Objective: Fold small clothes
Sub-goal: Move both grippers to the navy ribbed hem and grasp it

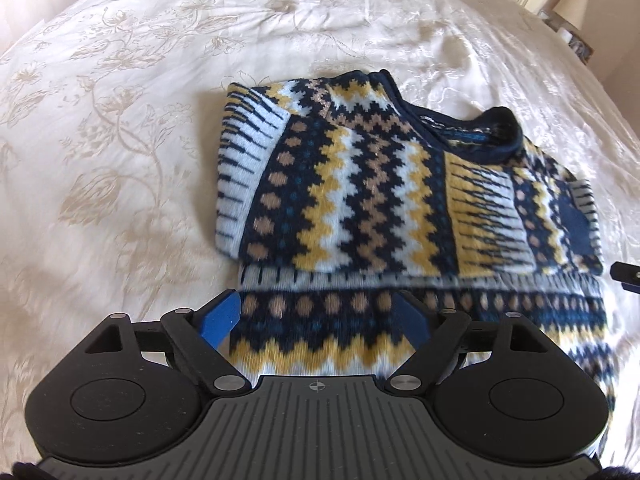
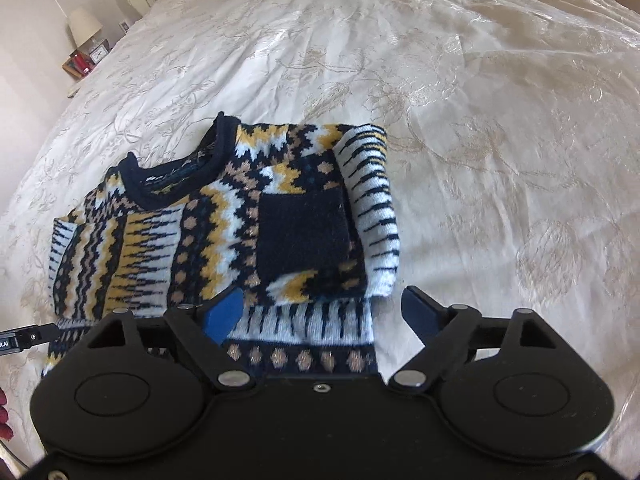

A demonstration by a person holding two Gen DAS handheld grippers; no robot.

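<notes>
Tongs both spread wide, gripping nothing — left tongs point(image 1: 316, 316) and right tongs point(image 2: 324, 312) straddle the jumper's point(image 1: 360, 184) near hem on the bed point(image 1: 120, 120). I'd pinch both corners evenly, then fold toward the collar point(image 2: 176, 176).

Patterned navy, yellow and white sweater point(image 1: 384, 184) lies flat, sleeves folded in.

A home bedroom: a bed under a cream floral-embroidered bedspread point(image 2: 440, 80) fills the view, with a bedside lamp point(image 2: 84, 26) at ten o'clock.
</notes>
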